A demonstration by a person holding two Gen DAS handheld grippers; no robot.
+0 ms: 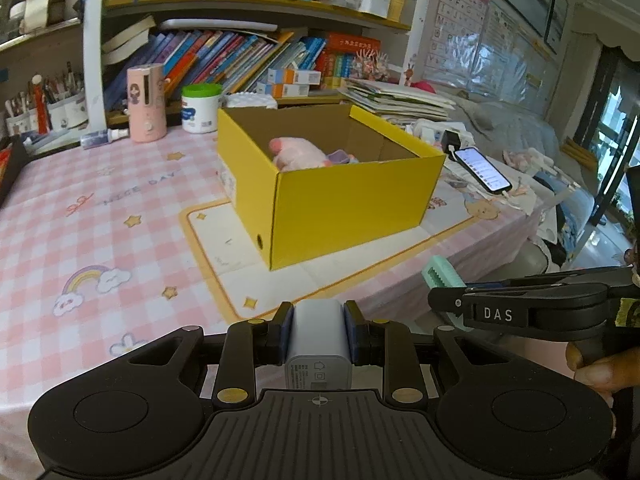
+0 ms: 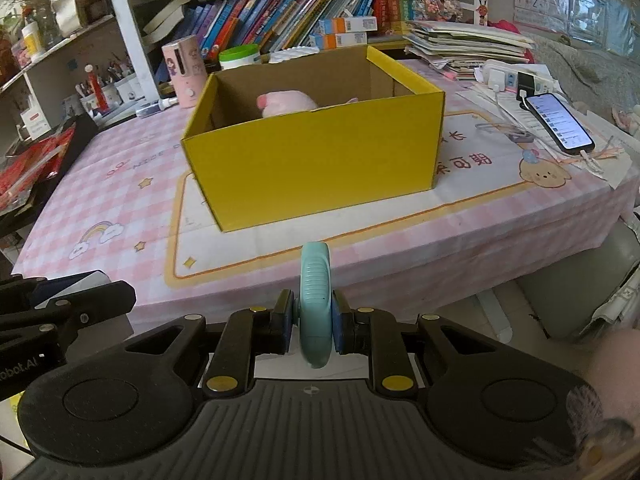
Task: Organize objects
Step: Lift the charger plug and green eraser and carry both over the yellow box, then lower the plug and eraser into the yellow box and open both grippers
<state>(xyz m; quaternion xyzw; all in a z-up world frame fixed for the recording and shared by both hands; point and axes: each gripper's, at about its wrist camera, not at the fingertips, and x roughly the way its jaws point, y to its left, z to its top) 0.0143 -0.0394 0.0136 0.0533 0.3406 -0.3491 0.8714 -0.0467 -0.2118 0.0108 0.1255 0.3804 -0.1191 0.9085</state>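
A yellow cardboard box [image 1: 352, 204] [image 2: 316, 160] stands open on the pink checked tablecloth, with a pink plush toy [image 1: 298, 154] [image 2: 286, 102] inside it. My left gripper [image 1: 319, 316] is shut on a white charger block [image 1: 319, 330], held near the table's front edge. My right gripper [image 2: 314, 308] is shut on a teal comb-like object [image 2: 316, 296], seen edge-on. In the left wrist view the right gripper [image 1: 448, 304] reaches in from the right, the teal object [image 1: 440, 274] sticking out of it. Both grippers are short of the box.
A lit phone [image 1: 482, 170] [image 2: 558, 122] lies on a cable right of the box. Behind the box stand a pink bottle [image 1: 146, 104], a green-lidded tub [image 1: 200, 108], book shelves and a paper stack [image 2: 468, 48]. Red packets [image 2: 28, 168] sit at the left.
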